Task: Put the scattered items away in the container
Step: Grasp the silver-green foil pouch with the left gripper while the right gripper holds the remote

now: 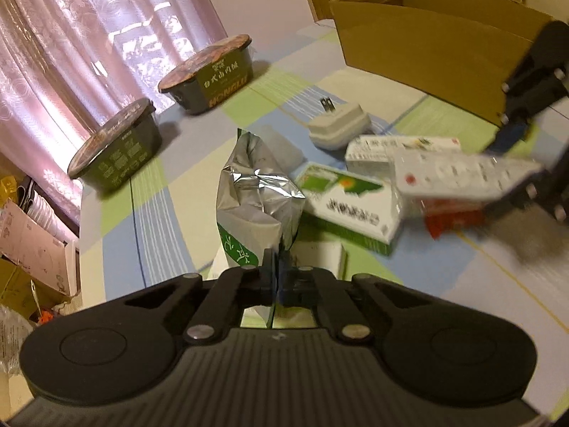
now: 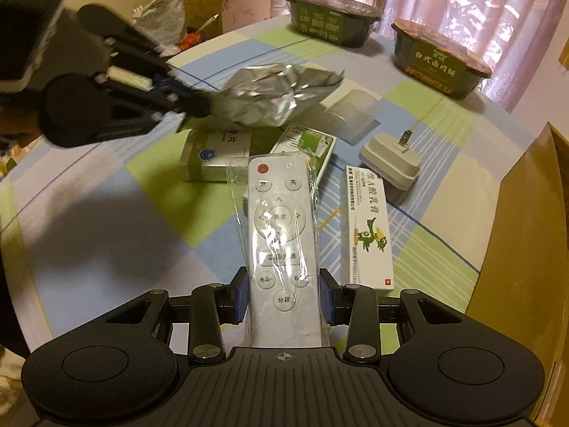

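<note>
Left claw is closed on a crumpled silver foil pouch, held above the checked tabletop. Right claw is clamped on a plastic-wrapped white remote control; the brown cardboard box lies to its right.

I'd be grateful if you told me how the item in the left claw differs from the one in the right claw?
The left claw pinches a crumpled silver foil pouch, soft and irregular; the right claw clamps a white remote control, rigid, flat and oblong. The pouch is gripped by a thin edge, the remote across its width. The remote sits in clear plastic wrap; the pouch is bare foil. Both are lifted off the checked tablecloth.
</note>
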`<state>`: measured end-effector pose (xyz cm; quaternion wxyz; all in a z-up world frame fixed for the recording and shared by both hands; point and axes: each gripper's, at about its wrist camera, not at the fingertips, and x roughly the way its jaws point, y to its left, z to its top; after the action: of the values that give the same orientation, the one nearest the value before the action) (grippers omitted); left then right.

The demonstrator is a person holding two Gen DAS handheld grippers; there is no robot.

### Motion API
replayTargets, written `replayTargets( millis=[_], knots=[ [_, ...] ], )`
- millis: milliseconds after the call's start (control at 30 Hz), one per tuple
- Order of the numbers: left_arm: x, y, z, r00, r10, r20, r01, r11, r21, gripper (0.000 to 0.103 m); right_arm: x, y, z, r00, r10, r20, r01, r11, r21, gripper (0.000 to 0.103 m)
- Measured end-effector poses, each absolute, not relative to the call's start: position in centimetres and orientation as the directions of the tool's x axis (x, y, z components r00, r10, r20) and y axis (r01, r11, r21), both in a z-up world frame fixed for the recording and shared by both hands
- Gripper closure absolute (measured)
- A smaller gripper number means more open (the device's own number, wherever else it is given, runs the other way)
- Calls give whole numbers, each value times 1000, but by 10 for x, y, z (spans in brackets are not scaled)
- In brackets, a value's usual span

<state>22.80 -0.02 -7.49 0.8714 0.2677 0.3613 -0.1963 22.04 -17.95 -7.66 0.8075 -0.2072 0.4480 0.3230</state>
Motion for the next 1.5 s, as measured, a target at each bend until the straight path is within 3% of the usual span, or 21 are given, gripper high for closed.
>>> replayTargets(
  millis=[467,533,700,867,1133,1500],
  knots=[
    [129,10,-77,530,-162,-833,622,741,252,103,183,-189,-72,379,348,-857,-696,718,-16,61],
    [123,10,-77,497,-175,-850,632,744,216,94,176,-189,-73,377,349,-858,-692,722,-10,61],
    [112,17,-64,452,-235,-861,604,790,102,58,163,-194,-73,373,350,-859,-666,746,15,61],
    [128,26,-47,504,-227,-833,505,860,71,40,158,-200,-75,382,337,-861,-615,788,36,61],
    [192,10,-54,473,-211,-855,578,807,120,30,157,-211,-78,384,326,-864,-561,826,62,61],
    [261,31,-88,204,-290,-935,569,812,-128,30,157,-211,-83,394,318,-862,-557,829,51,61]
  ],
)
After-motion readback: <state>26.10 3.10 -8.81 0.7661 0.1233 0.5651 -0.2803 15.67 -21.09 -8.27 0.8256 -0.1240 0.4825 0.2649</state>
